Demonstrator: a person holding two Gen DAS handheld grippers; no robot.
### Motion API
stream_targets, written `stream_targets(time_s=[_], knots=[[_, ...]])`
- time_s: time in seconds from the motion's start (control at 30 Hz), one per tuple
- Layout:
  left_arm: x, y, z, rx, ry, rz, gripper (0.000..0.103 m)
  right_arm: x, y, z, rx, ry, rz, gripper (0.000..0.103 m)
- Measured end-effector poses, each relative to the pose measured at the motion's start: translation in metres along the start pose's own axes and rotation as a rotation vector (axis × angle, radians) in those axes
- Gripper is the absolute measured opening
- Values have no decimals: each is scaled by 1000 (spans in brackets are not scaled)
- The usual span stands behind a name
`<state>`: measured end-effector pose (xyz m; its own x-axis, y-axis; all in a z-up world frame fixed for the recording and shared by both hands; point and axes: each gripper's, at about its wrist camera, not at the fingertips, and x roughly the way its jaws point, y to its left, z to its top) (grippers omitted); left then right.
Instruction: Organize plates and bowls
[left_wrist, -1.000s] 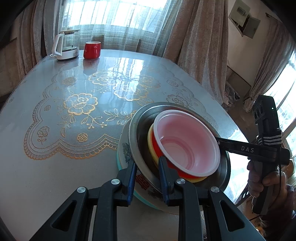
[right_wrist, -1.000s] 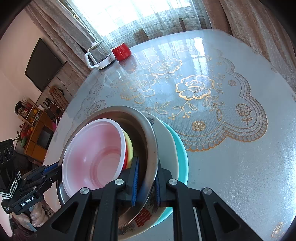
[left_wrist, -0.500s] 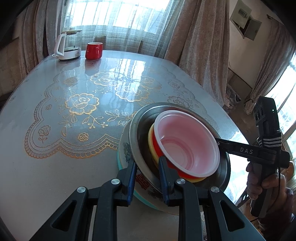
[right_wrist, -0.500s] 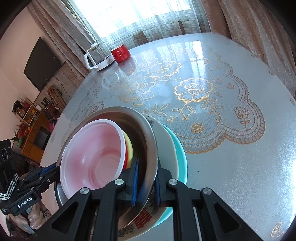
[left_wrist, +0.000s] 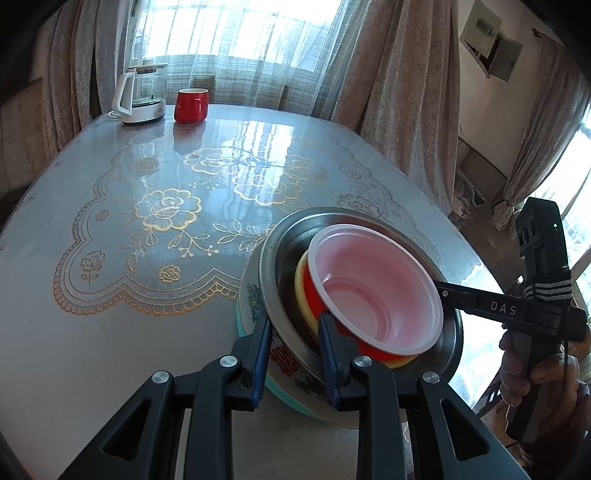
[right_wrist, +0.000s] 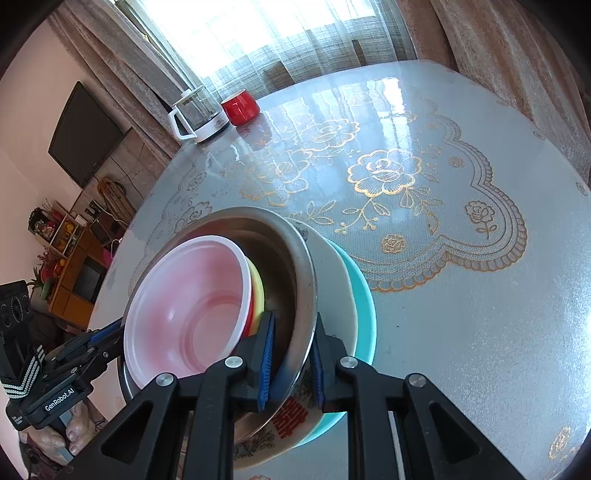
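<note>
A nested stack stands near the table's edge: a teal plate (right_wrist: 360, 280) at the bottom, a white patterned dish (right_wrist: 332, 266), a steel bowl (left_wrist: 288, 258), then yellow (left_wrist: 301, 284), red (left_wrist: 312, 295) and a pink-white bowl (left_wrist: 373, 295) on top. My left gripper (left_wrist: 293, 321) is shut on the steel bowl's near rim, one finger inside and one outside. From the opposite side my right gripper (right_wrist: 291, 325) straddles the steel bowl (right_wrist: 295, 243) rim; its jaws are opening, with the pads still on the rim. Each gripper shows in the other's view: the right gripper (left_wrist: 439, 288), the left gripper (right_wrist: 110, 328).
A glass kettle (left_wrist: 140, 96) and a red mug (left_wrist: 190, 105) stand at the table's far end. The lace-patterned tabletop (left_wrist: 166, 210) stretches between them and the stack. A hand (left_wrist: 535, 373) holds the right gripper beyond the table edge. Curtains, a wall television (right_wrist: 88, 133) and shelves surround the table.
The right gripper's pads stand slightly wider apart on the steel rim. The stack and both hands have kept their places.
</note>
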<state>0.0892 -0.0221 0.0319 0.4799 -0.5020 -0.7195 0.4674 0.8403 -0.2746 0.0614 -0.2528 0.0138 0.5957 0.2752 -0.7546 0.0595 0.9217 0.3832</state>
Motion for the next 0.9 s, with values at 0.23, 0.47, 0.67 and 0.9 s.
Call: stream_targets(time_s=[0.23, 0.47, 0.67, 0.9], knots=[[2, -6, 0, 20, -3, 14, 27, -1, -2, 3, 8, -26, -18, 15], [1, -6, 0, 27, -5, 33, 28, 0, -2, 1, 6, -13, -2, 15], [2, -8, 0, 30, -7, 42, 28, -3, -2, 3, 11, -21, -10, 20], [-7, 0, -1, -15, -28, -8, 32, -10, -5, 1, 38, -37, 9, 27]])
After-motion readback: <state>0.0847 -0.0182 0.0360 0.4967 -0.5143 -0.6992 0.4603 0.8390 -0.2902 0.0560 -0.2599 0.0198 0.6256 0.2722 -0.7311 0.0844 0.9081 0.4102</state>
